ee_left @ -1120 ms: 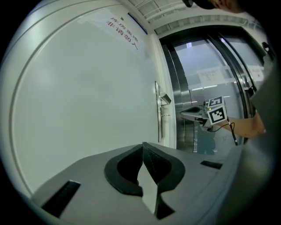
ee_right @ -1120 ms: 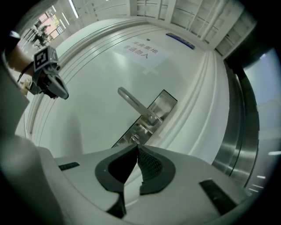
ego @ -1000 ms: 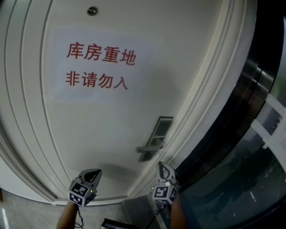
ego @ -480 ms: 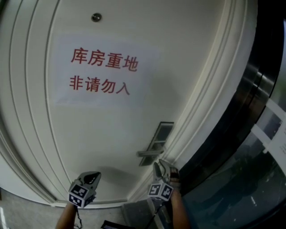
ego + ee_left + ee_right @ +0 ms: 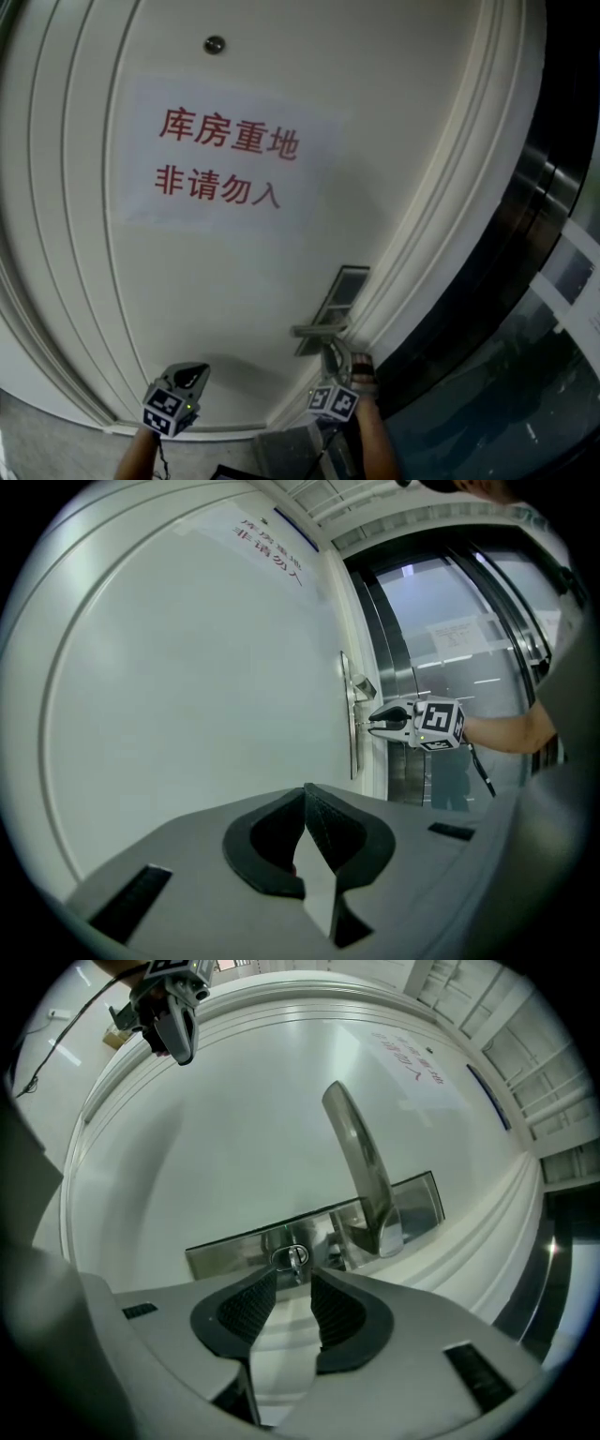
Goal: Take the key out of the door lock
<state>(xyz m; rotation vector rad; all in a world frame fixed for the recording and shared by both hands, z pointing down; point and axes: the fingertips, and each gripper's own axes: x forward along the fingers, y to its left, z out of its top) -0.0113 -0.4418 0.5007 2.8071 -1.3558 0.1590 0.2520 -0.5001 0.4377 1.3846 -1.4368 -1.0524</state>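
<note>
Approach step, key not yet gripped. Key (image 5: 293, 1258) seated in lock plate (image 5: 234, 1246), beside handle (image 5: 361, 1171) root. Right gripper (image 5: 293, 1279) jaws just opened wide, key head at gap mouth, untouched. Next, judged: ease toward lock plate, pinch key head, pull straight out. Left gripper (image 5: 305, 794) closed, empty, well left of lock plate.

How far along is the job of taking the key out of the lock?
Done: nothing yet; the key still sits in the lock plate. In hand: the right gripper is at it; its jaws have just been opening, the key at their tips, ungripped. Left: close on the key, pull it out.
</note>
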